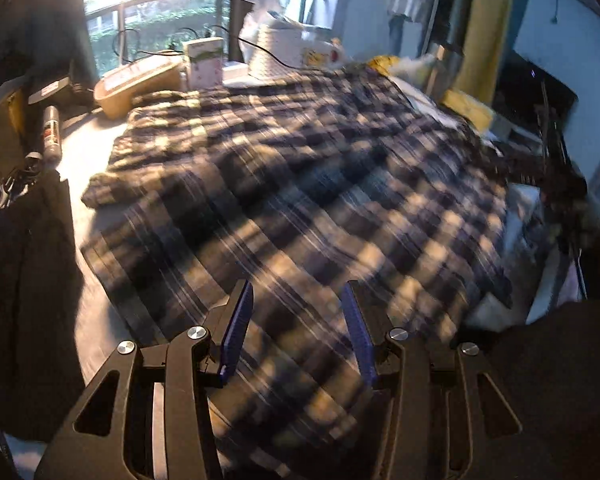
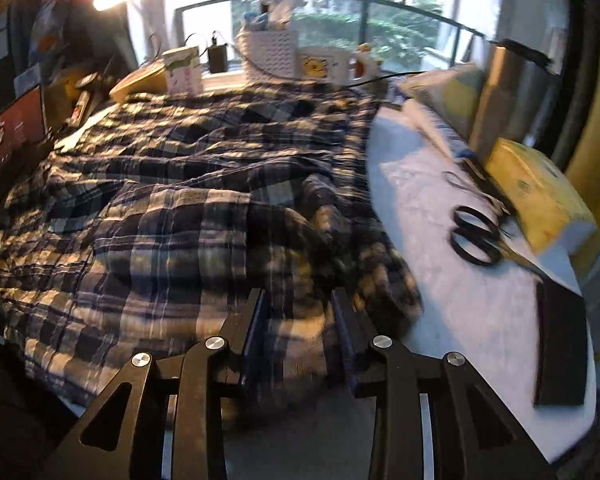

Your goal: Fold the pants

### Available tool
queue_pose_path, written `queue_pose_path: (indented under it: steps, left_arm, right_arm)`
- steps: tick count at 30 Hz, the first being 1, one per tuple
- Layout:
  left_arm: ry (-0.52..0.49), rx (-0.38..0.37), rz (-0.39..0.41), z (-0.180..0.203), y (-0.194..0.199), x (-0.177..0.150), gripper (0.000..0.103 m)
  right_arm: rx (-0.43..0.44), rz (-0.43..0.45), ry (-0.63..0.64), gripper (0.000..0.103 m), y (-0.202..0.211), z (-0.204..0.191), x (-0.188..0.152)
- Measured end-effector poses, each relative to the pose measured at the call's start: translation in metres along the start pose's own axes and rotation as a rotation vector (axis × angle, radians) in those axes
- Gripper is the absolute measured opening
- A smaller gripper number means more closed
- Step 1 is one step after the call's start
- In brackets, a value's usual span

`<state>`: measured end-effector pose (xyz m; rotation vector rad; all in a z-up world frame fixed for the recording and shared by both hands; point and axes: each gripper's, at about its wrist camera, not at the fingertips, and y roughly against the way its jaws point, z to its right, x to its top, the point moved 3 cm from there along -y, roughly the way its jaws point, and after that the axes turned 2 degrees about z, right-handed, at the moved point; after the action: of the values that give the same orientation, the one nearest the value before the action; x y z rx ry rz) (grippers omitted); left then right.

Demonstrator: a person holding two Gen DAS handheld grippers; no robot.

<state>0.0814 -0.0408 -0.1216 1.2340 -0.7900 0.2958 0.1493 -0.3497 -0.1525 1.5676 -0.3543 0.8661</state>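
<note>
Plaid navy-and-cream pants (image 1: 300, 184) lie spread over the table, blurred by motion in the left wrist view. My left gripper (image 1: 298, 292) is open, its blue-padded fingers hovering over the near part of the cloth with nothing between them. In the right wrist view the pants (image 2: 172, 208) lie rumpled, with a folded-over layer near the middle. My right gripper (image 2: 298, 300) is open over the pants' near right edge, empty.
Black scissors (image 2: 476, 236), a dark flat case (image 2: 560, 344) and a yellow box (image 2: 536, 196) lie on the white tabletop (image 2: 428, 208) to the right. A white basket (image 2: 270, 54), cartons, cables and a tan case (image 1: 136, 84) crowd the far edge by the window.
</note>
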Motion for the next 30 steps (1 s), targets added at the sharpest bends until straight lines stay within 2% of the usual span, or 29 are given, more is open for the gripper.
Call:
queue_pose_path:
  steps: [8,9,10,12,14,15,17,18,22,23,26,29,30]
  left_arm:
    - [-0.051,-0.005,-0.053,0.018,0.016,-0.040,0.046]
    - [-0.056,-0.005,-0.061,0.021,0.014,-0.043,0.050]
    - [-0.066,-0.005,-0.057,0.025,0.014,-0.044,0.060]
    - [-0.095,-0.007,-0.035,0.035,0.013,-0.043,0.073]
    - [-0.136,-0.028,-0.018,0.048,0.010,-0.039,0.075]
    - [-0.154,-0.032,-0.027,0.052,0.006,-0.038,0.076]
    - [-0.175,-0.007,-0.069,0.055,-0.009,-0.036,0.076]
    - [-0.178,0.004,-0.080,0.055,-0.013,-0.035,0.076]
    - [-0.193,0.049,-0.067,0.057,-0.021,-0.032,0.075]
    - [-0.193,0.050,-0.061,0.057,-0.022,-0.032,0.073]
    - [-0.214,0.028,-0.046,0.059,-0.018,-0.033,0.058]
    - [-0.223,-0.014,-0.036,0.063,-0.012,-0.034,0.028]
    - [-0.209,-0.029,-0.037,0.064,-0.011,-0.033,0.011]
  right_arm:
    - [-0.044,0.052,-0.055,0.035,0.043,0.016,-0.019]
    - [-0.046,0.057,-0.062,0.035,0.047,0.017,-0.020]
    - [-0.045,0.063,-0.072,0.035,0.050,0.017,-0.022]
    - [-0.041,0.067,-0.081,0.035,0.052,0.014,-0.024]
    - [-0.036,0.065,-0.089,0.036,0.050,0.009,-0.024]
    - [-0.032,0.065,-0.088,0.039,0.050,0.006,-0.024]
    - [-0.021,0.072,-0.078,0.055,0.050,-0.001,-0.023]
    - [-0.015,0.078,-0.068,0.067,0.051,-0.005,-0.023]
    - [-0.013,0.083,-0.042,0.070,0.053,-0.013,-0.022]
    - [-0.015,0.083,-0.038,0.070,0.053,-0.013,-0.022]
    - [-0.006,0.090,-0.025,0.070,0.057,-0.014,-0.023]
    - [-0.022,0.093,-0.029,0.070,0.058,-0.009,-0.025]
    - [-0.028,0.092,-0.035,0.070,0.058,-0.007,-0.025]
